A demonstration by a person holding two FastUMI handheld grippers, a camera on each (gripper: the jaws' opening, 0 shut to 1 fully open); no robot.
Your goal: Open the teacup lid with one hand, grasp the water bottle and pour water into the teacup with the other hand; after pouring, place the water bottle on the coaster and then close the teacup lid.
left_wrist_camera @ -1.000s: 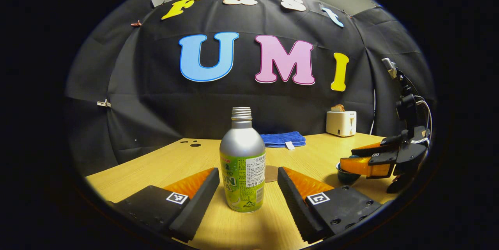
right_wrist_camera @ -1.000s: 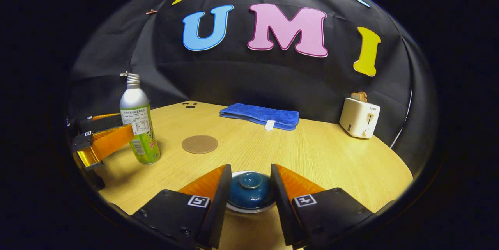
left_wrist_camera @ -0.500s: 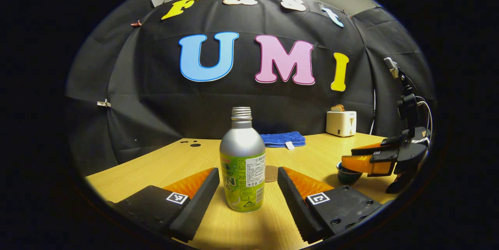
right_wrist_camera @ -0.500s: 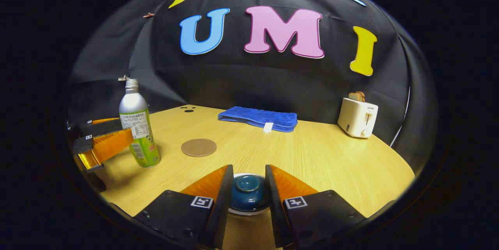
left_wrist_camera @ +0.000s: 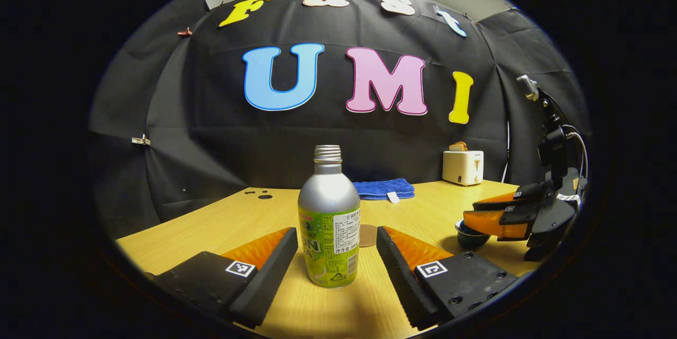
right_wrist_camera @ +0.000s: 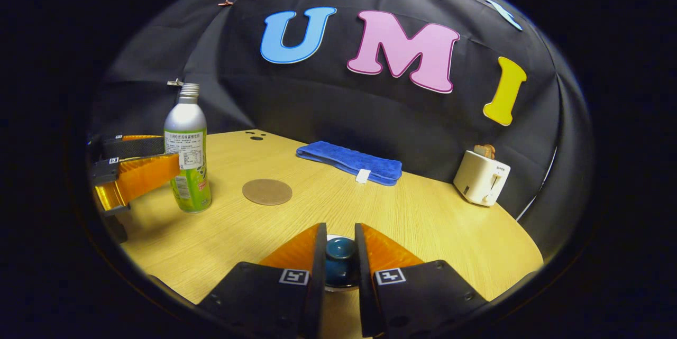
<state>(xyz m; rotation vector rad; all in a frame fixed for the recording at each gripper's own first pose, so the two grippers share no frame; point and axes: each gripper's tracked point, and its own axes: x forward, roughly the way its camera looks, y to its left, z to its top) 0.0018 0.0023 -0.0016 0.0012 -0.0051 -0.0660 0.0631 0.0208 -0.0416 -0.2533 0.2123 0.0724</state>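
The silver water bottle (left_wrist_camera: 329, 233) with a green label stands uncapped on the table between the fingers of my left gripper (left_wrist_camera: 337, 236), which is open and not touching it. In the right gripper view the same bottle (right_wrist_camera: 186, 154) and left gripper (right_wrist_camera: 168, 155) are at the left. My right gripper (right_wrist_camera: 339, 233) is shut on the knob of the blue teacup lid (right_wrist_camera: 340, 250). The cup's white rim (right_wrist_camera: 338, 289) peeks out below. Whether the lid has left the cup I cannot tell. From the left I see the right gripper (left_wrist_camera: 470, 213) over the dark teacup (left_wrist_camera: 468, 234).
A round brown coaster (right_wrist_camera: 267, 191) lies right of the bottle, and shows behind it as the coaster (left_wrist_camera: 366, 235). A folded blue towel (right_wrist_camera: 349, 162) lies at the back. A white toaster (right_wrist_camera: 480, 177) stands at the far right corner of the wooden table (right_wrist_camera: 433, 222).
My right gripper's fingers have narrowed onto the lid's knob, and its view has tilted. The left gripper and the bottle have stayed where they were.
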